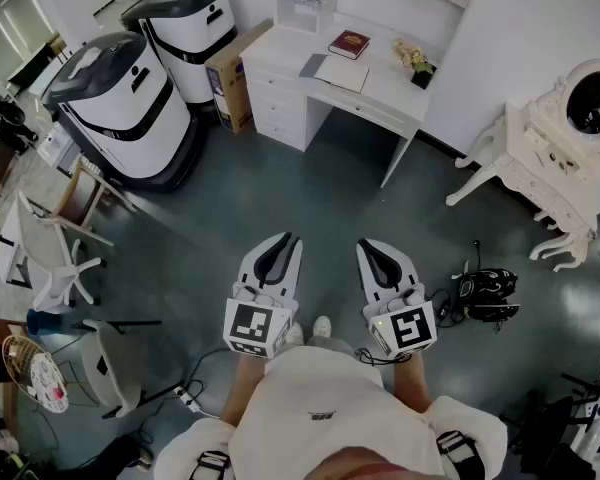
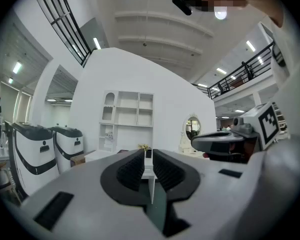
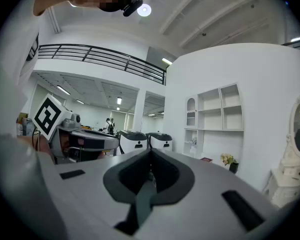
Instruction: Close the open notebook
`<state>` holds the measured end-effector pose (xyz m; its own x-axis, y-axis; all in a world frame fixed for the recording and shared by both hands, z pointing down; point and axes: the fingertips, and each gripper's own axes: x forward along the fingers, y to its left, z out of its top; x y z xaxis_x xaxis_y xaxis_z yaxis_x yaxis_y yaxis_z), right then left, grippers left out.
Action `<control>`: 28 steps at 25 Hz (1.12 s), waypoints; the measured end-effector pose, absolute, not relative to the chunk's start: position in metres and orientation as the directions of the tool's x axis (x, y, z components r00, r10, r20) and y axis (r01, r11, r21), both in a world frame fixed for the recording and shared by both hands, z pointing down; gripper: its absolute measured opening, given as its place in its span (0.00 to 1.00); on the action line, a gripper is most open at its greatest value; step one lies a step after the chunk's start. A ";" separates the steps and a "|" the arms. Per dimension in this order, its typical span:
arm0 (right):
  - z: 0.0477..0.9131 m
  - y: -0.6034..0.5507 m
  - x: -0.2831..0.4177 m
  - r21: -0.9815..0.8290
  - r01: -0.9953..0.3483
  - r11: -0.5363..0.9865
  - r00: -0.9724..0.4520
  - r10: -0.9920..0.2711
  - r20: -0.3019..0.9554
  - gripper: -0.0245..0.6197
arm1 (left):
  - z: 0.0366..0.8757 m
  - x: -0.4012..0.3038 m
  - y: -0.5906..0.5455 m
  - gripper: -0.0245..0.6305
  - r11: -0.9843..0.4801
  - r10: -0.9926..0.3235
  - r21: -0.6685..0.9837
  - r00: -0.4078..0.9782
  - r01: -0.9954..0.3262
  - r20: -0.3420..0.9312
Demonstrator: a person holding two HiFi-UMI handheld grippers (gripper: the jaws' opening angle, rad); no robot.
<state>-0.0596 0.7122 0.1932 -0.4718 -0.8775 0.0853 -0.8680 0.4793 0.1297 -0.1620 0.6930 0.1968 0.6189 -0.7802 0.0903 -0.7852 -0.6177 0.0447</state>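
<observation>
Two tools, one per hand. The person stands in the middle of the grey floor [image 1: 280, 198] with both forearms pushed forward from a white shirt. The tools sit side by side, near each other, both aimed at the white worktop [image 1: 280, 48] across the room and well apart from it.

The left tool [image 1: 288, 238] has its jaws drawn almost together; only a thin slit shows between the ribbed pads, with nothing in it. The right tool [image 1: 365, 244] has its jaw tips meeting, and it grips nothing. Each carries one marker cube, the left cube [image 1: 255, 328] and the right cube [image 1: 410, 328], printed with black-and-white square patterns.

One open notebook [image 1: 338, 72] lies flat on the worktop, pages up. One dark red book [image 1: 349, 44] lies closed just behind it. One small pot of pale flowers [image 1: 416, 60] stands toward the right end.

Two big white-and-black machines [image 1: 115, 103] stand left of the worktop. One cardboard box [image 1: 235, 73] sits between the farther machine and the drawers. One white dressing table [image 1: 550, 168] with one oval mirror [image 1: 592, 98] stands at the right. One black bag [image 1: 485, 290] with cables lies on the floor near the right tool.

The emblem on the red book and the small print on the shirt are too small to read.
</observation>
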 end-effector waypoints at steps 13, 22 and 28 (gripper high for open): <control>0.202 0.693 -0.097 0.126 -0.883 0.453 -0.445 -0.892 0.084 0.03 | 0.202 -0.201 0.674 0.04 -0.631 -0.770 0.043 0.632 -0.775 0.087; 0.214 0.664 -0.107 0.124 -0.885 0.448 -0.436 -0.893 0.116 0.03 | 0.211 -0.210 0.641 0.04 -0.633 -0.766 0.051 0.634 -0.773 0.103; 0.229 0.626 -0.099 0.115 -0.879 0.463 -0.447 -0.884 0.136 0.03 | 0.217 -0.204 0.603 0.04 -0.615 -0.779 0.050 0.616 -0.787 0.118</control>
